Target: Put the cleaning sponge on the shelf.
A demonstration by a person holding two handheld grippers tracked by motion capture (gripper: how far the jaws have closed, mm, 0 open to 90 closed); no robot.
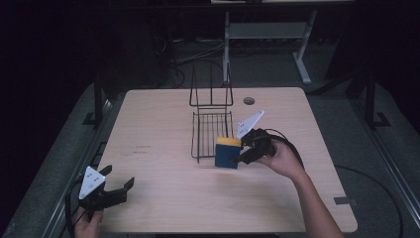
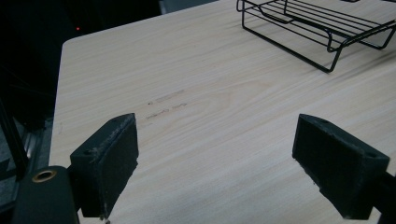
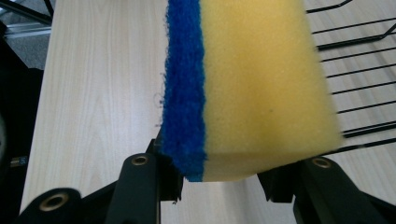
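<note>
A yellow sponge with a blue scouring face (image 1: 227, 153) is held on edge just off the front right corner of a black wire rack (image 1: 211, 124). My right gripper (image 1: 242, 154) is shut on the sponge (image 3: 252, 88), whose blue layer faces left in the right gripper view, with the rack's wires (image 3: 355, 79) beside it at the right. My left gripper (image 1: 119, 188) rests open near the table's front left corner, nothing between its pads (image 2: 109, 163). The rack (image 2: 322, 28) lies ahead of it at the upper right.
The light wooden table (image 1: 163, 148) has a round cable hole (image 1: 249, 100) at the back. The rack's upright back stands toward the far edge. Dark floor, cables and a desk frame lie beyond. A strip of tape (image 1: 345, 201) sits at the front right corner.
</note>
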